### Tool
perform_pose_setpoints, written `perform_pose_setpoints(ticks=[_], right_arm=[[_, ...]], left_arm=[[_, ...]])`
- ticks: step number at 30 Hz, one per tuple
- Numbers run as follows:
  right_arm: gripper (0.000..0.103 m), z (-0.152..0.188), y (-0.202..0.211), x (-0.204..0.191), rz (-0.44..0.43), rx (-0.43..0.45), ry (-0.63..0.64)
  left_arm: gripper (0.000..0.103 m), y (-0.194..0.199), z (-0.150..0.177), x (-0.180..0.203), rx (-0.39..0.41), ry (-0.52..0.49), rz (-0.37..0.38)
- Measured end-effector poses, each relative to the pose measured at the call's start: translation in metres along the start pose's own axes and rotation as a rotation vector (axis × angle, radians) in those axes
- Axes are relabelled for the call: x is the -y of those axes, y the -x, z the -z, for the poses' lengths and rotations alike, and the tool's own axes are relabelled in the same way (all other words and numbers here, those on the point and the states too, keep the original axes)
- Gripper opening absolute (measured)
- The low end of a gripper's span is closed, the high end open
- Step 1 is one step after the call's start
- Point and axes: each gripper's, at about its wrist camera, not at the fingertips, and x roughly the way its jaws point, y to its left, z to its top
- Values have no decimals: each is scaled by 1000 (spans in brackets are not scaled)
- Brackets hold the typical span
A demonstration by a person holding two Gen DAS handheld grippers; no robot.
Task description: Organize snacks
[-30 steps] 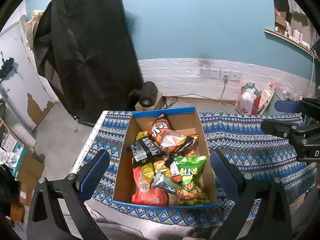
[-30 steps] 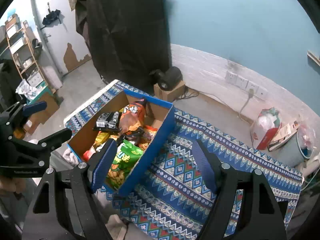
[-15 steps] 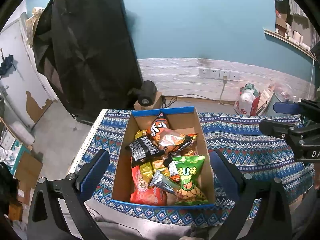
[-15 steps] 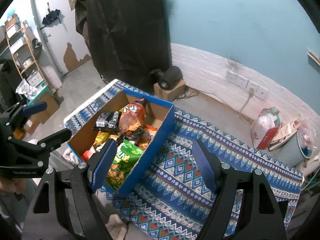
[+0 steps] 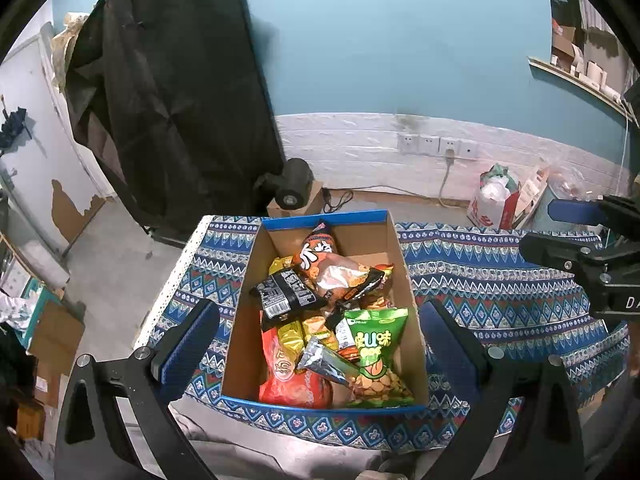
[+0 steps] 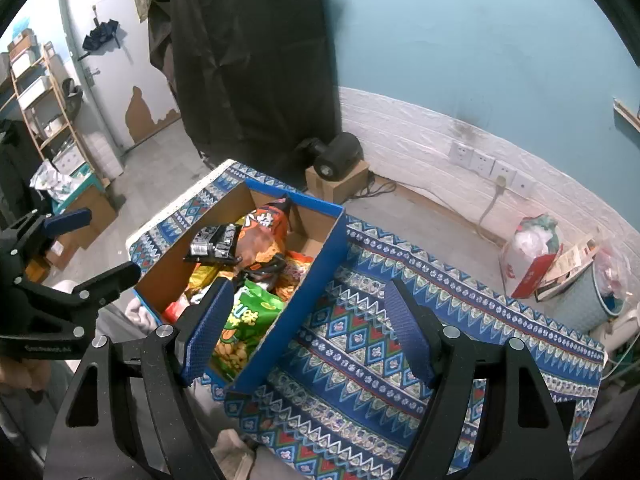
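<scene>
Now a cardboard box [image 5: 404,280] with blue outside walls stands on a table under a woven cloth [image 5: 500,280] with a blue zigzag pattern. Inside lie crinkled, shiny snack bags in a loose heap: a green bag [image 5: 376,344], a black one [image 5: 286,294], an orange one [image 5: 320,254] and a red one [image 5: 288,380] at the near end.

The left gripper [image 5: 320,344] hangs above the box with fingers wide, the heap seen between its ribbed blue pads [image 5: 188,344], nothing touched. The right gripper [image 6: 310,328] is also wide and empty; it hangs above the box's right wall, the cloth under its right finger.
</scene>
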Motion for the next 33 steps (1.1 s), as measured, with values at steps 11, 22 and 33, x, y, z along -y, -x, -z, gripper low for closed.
perform_pose_setpoints(ticks=[11,22,33], right_arm=[[77,-1,0,2,3,-3,-2],[77,0,0,2,3,-6,0],[77,-1,0,5,5,-9,-1]], left_arm=[[101,0,-1,-3,-4,33,-1],[101,1,0,-2,-3,30,-9],[101,-1,2,-1,-4,17,-13]])
